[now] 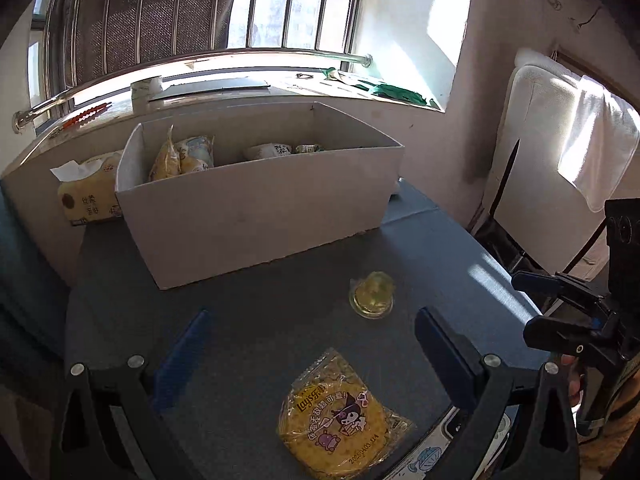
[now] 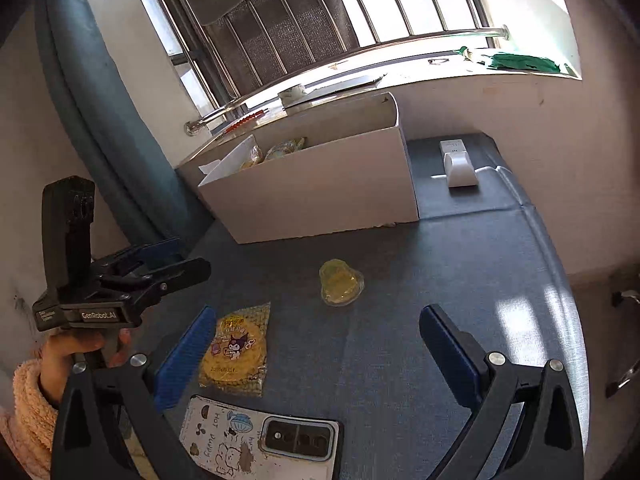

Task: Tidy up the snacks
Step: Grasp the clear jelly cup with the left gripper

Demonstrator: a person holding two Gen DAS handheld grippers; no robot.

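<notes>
From the left wrist view, the left tool (image 1: 316, 344) hangs wide open over the blue counter (image 1: 260, 292) with nothing between its blue pads. A yellow chip packet (image 1: 340, 408) lies flat on the counter just below that gap, near the front edge. A small clear jelly cup (image 1: 373, 295) sits further in, apart from the packet and short of the cardboard box (image 1: 256, 204). The box stands toward the back of the counter under the window and already holds several wrapped snacks (image 1: 182, 158). A tissue pack (image 1: 90, 192) rests behind the box at its left end. The right tool (image 1: 560, 292) shows at the right edge, and this view does not settle how far its jaws are parted.

From the right wrist view, the right tool (image 2: 318, 344) is also spread wide and empty, above the counter (image 2: 460, 280). The chip packet (image 2: 236, 350) lies beside its left pad, the jelly cup (image 2: 341, 283) ahead toward the box (image 2: 320, 196). A phone (image 2: 256, 436) lies at the front edge. The left tool (image 2: 160, 264) is held by a hand (image 2: 76, 350) at the left.

Judging by this, the sorting is partly done: some snacks are boxed, and the packet and the jelly cup remain out.
</notes>
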